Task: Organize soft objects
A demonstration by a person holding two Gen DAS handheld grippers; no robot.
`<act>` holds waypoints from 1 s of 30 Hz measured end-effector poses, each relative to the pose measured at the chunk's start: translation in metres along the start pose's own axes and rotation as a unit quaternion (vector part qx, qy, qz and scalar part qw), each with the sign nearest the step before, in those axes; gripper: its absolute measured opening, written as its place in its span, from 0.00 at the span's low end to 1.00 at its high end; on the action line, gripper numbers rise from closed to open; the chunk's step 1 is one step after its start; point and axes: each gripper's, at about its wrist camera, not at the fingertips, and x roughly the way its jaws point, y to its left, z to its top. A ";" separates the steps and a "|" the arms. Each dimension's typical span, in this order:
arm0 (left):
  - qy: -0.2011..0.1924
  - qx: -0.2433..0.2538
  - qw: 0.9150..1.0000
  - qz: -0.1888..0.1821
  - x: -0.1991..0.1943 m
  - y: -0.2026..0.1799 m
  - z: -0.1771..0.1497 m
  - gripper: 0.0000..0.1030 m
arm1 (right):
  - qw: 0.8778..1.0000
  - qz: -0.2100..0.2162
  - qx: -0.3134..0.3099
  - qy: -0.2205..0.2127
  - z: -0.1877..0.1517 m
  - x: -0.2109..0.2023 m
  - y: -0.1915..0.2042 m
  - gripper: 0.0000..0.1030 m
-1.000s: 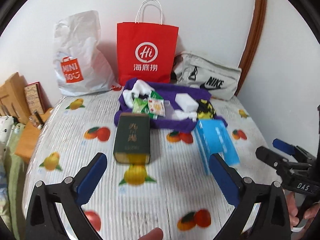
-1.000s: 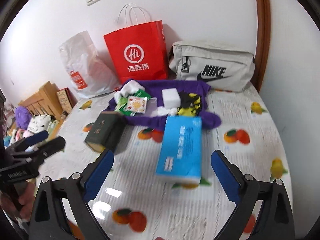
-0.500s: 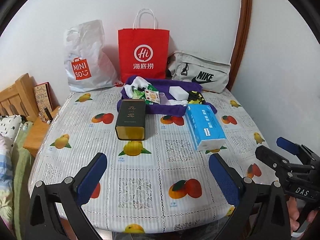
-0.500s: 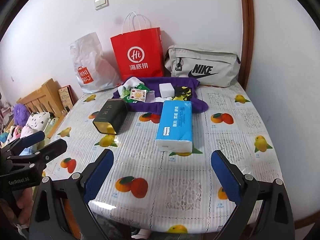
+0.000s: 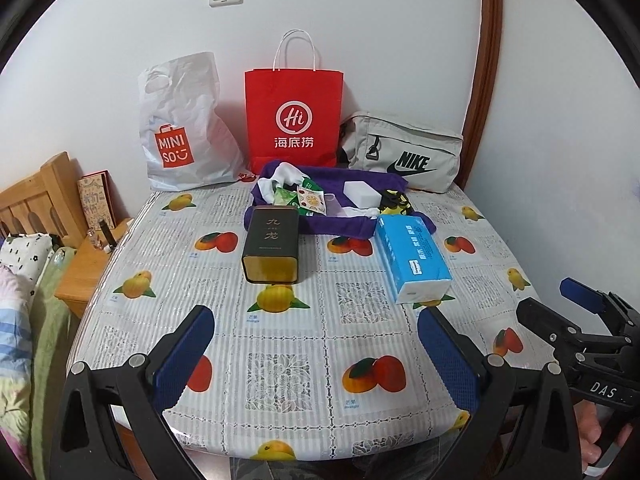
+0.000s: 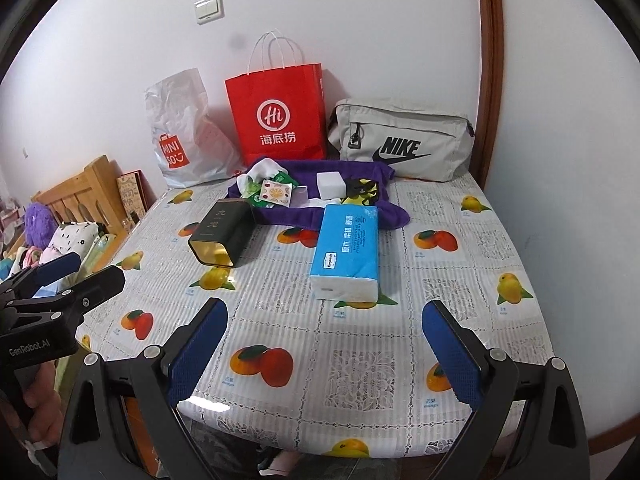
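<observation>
On the far side of my view, the table (image 5: 360, 344) with its fruit-print cover fills most of both wrist pictures, pushed against a white wall. At its back edge I see three bags in a row: a white plastic bag (image 5: 180, 128), a red paper bag (image 5: 294, 120) and a grey sling bag (image 5: 404, 156).

Just before them lies a purple cloth (image 5: 352, 184), bunched, carrying a heap of small things: something white and soft-looking (image 5: 284, 172), a few sachets (image 5: 312, 200), a white block (image 5: 362, 194) and a black-and-yellow item (image 5: 394, 202). Nearer me a blue tissue pack (image 6: 348, 248) lies flat, its far end touching the cloth, and a dark tin (image 5: 272, 244) lies on its side to the left of it.

I hold the left gripper (image 5: 316, 360) low at the near table edge, jaws wide apart and empty. The right gripper (image 6: 324, 352) sits likewise, spread and holding nothing.

My worry is the heap. If I pinch the cloth by one edge, I judge the sachets and block will slide off. The tissue pack looks squashy; a hard squeeze may crumple it, and a shallow grip may let it slip. The tin, lying on its side close to the cloth, could get knocked if I reach past carelessly.
</observation>
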 end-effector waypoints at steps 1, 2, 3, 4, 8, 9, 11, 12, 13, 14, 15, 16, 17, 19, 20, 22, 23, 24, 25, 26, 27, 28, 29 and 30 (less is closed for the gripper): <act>0.000 0.001 1.000 0.000 0.000 0.000 0.000 1.00 | 1.000 0.000 -0.001 -0.001 0.000 -0.001 0.001 0.94; 0.001 0.001 1.000 0.001 -0.001 0.000 -0.001 1.00 | 1.000 -0.001 -0.002 -0.001 0.000 -0.002 0.001 0.94; 0.001 0.002 1.000 0.001 -0.001 0.000 -0.001 1.00 | 1.000 -0.002 -0.003 -0.002 0.000 -0.002 0.001 0.94; 0.001 0.003 1.000 0.002 -0.001 0.000 -0.001 1.00 | 1.000 -0.002 -0.002 -0.002 0.000 -0.002 0.001 0.94; 0.001 0.004 1.000 0.002 -0.001 -0.001 -0.002 1.00 | 1.000 -0.005 -0.005 -0.003 0.000 -0.004 0.002 0.94; 0.001 0.004 1.000 0.002 -0.001 -0.001 -0.002 1.00 | 1.000 -0.005 -0.006 -0.003 0.000 -0.004 0.002 0.94; 0.000 0.004 1.000 0.002 -0.001 -0.001 -0.002 1.00 | 1.000 -0.005 -0.006 -0.003 0.001 -0.005 0.002 0.94; 0.000 0.004 1.000 0.003 -0.001 -0.001 -0.002 1.00 | 1.000 -0.005 -0.006 -0.004 0.000 -0.004 0.002 0.94; 0.000 0.005 1.000 0.003 -0.001 -0.001 -0.003 1.00 | 1.000 -0.005 -0.006 -0.004 0.000 -0.004 0.002 0.94; 0.000 0.005 1.000 0.003 -0.001 -0.001 -0.003 1.00 | 1.000 -0.005 -0.007 -0.004 0.000 -0.005 0.002 0.94; 0.000 0.005 1.000 0.003 -0.001 -0.001 -0.003 1.00 | 1.000 -0.004 -0.006 -0.005 0.001 -0.005 0.002 0.94; 0.000 0.005 1.000 0.004 -0.001 -0.001 -0.003 1.00 | 1.000 -0.004 -0.006 -0.004 0.000 -0.005 0.002 0.94; 0.000 0.005 1.000 0.004 -0.001 -0.001 -0.003 1.00 | 1.000 -0.003 -0.006 -0.004 0.000 -0.005 0.002 0.94; 0.000 0.005 1.000 0.003 -0.002 -0.001 -0.003 1.00 | 1.000 -0.005 -0.007 -0.004 0.000 -0.005 0.003 0.94; 0.000 0.004 1.000 0.003 -0.002 -0.001 -0.003 1.00 | 1.000 -0.006 -0.007 -0.004 0.001 -0.005 0.003 0.94; 0.000 0.004 1.000 0.003 -0.002 -0.001 -0.003 1.00 | 1.000 -0.005 -0.007 -0.005 0.001 -0.005 0.003 0.94; 0.000 0.005 1.000 0.002 -0.002 0.000 -0.003 1.00 | 1.000 -0.004 -0.006 -0.005 0.001 -0.005 0.002 0.94; 0.000 0.005 1.000 0.002 -0.001 0.000 -0.003 1.00 | 1.000 -0.004 -0.006 -0.005 0.001 -0.005 0.002 0.94; 0.001 0.005 1.000 0.003 -0.001 0.000 -0.003 1.00 | 1.000 -0.004 -0.006 -0.005 0.001 -0.006 0.002 0.94; 0.002 0.003 1.000 0.003 -0.002 0.000 -0.003 1.00 | 1.000 -0.004 -0.006 -0.005 0.001 -0.006 0.002 0.94; 0.002 0.003 1.000 0.003 -0.002 0.001 -0.003 1.00 | 1.000 -0.004 -0.006 -0.006 0.001 -0.006 0.002 0.94; 0.002 0.004 1.000 0.003 -0.003 0.001 -0.004 1.00 | 1.000 -0.004 -0.006 -0.006 0.001 -0.006 0.002 0.94; 0.001 0.004 1.000 0.003 -0.002 0.001 -0.003 1.00 | 1.000 -0.004 -0.007 -0.006 0.001 -0.006 0.003 0.94; 0.001 0.004 1.000 0.004 -0.002 0.001 -0.003 1.00 | 1.000 -0.004 -0.007 -0.006 0.001 -0.006 0.002 0.94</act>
